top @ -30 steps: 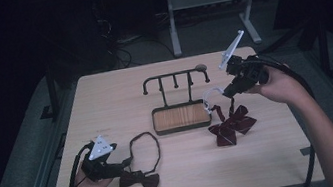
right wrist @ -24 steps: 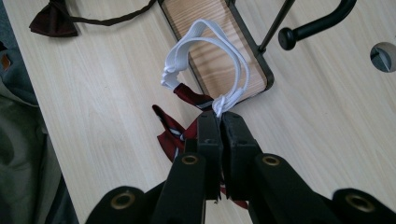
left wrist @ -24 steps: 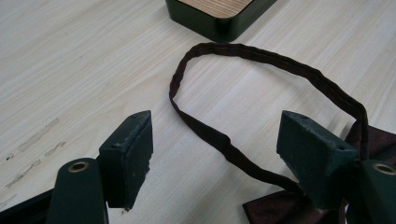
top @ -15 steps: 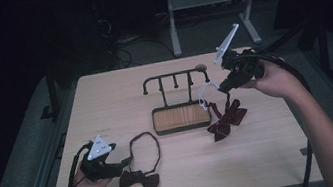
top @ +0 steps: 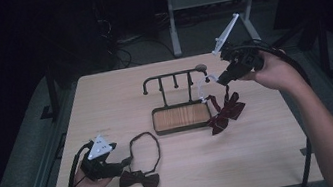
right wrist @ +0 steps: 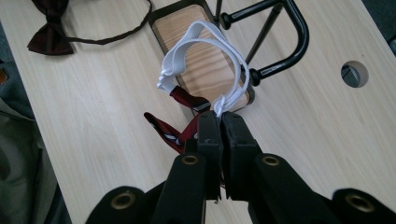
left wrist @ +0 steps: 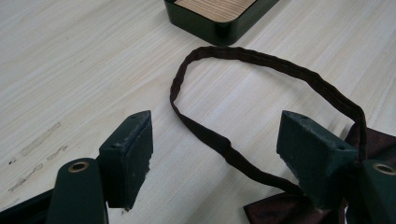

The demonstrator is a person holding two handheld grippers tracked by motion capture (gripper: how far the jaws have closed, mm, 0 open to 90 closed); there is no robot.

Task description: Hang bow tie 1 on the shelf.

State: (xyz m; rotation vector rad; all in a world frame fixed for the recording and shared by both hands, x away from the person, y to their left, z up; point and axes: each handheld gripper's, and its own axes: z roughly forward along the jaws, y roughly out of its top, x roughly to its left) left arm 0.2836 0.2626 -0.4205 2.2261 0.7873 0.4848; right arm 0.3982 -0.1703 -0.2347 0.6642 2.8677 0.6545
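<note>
My right gripper (top: 221, 79) is shut on the white elastic loop (right wrist: 212, 56) of a red striped bow tie (top: 225, 111). The tie dangles below the jaws, just right of the rack's wooden base (top: 182, 116). The loop hangs close to the end pegs of the rack's black rail (right wrist: 280, 42). At the near left, my left gripper (top: 125, 161) lies low on the table and is open. The thin strap (left wrist: 219, 142) of a dark brown bow tie (top: 140, 179) runs between its jaws with no pad pressing it. That tie's bow (left wrist: 285, 210) lies by the right-hand jaw.
The light wooden table (top: 266, 158) has a round cable hole (right wrist: 354, 73) behind the rack. A cable (top: 310, 151) trails from the right gripper along the table's right edge. A desk frame (top: 210, 0) stands in the dark beyond the far edge.
My right gripper has risen and drifted slightly back and left, lifting the red bow tie higher beside the rack. The left gripper and dark bow tie have stayed put.
</note>
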